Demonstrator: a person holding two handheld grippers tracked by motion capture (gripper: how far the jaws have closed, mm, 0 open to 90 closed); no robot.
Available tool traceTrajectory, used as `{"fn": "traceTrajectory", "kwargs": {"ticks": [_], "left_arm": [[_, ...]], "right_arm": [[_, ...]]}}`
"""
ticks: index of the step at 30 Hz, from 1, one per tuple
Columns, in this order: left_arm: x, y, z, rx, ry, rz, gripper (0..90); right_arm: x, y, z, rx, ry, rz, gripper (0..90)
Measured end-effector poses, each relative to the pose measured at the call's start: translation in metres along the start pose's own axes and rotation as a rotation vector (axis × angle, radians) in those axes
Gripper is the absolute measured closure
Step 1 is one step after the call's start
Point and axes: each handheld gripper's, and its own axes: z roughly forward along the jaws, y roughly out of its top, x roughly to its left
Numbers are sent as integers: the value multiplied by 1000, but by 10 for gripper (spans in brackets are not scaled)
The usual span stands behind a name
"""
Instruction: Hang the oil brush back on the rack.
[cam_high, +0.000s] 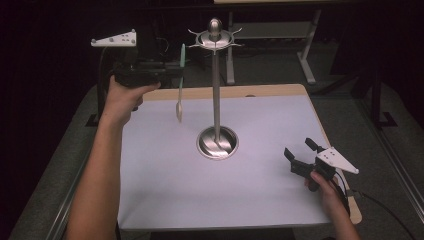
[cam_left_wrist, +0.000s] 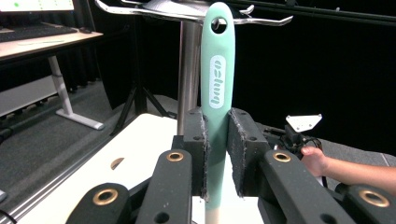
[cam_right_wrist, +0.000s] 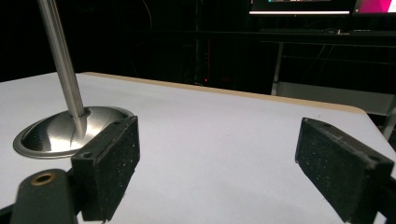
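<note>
A steel utensil stand (cam_high: 216, 90) rises from a round base (cam_high: 217, 142) at the table's middle, with curved hooks (cam_high: 215, 39) round its top. My left gripper (cam_high: 175, 69) is held high at the back left, shut on the mint green handle (cam_left_wrist: 216, 79) of a spoon (cam_high: 180, 85) that hangs upright, bowl down. The handle's hole (cam_left_wrist: 218, 24) is just in front of the stand's hooks (cam_left_wrist: 261, 18) in the left gripper view. My right gripper (cam_high: 299, 151) rests low near the table's front right, open with nothing between its pads (cam_right_wrist: 109, 163).
A white mat (cam_high: 165, 175) covers the wooden table (cam_high: 280, 91). Desk legs (cam_high: 306, 55) stand on the dark floor behind. The stand's base (cam_right_wrist: 60, 133) lies left of my right gripper in the right gripper view.
</note>
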Motion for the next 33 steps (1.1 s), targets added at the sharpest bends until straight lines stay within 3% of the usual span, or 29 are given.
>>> {"fn": "traceTrajectory", "kwargs": {"ticks": [19,33], "left_arm": [[1,4,6,4,-8,4,783],[2,4,25,23,-17,12,781]], "right_arm": [[0,0,0,1,2,3,133],[0,0,0,-1,1,2,133]]}}
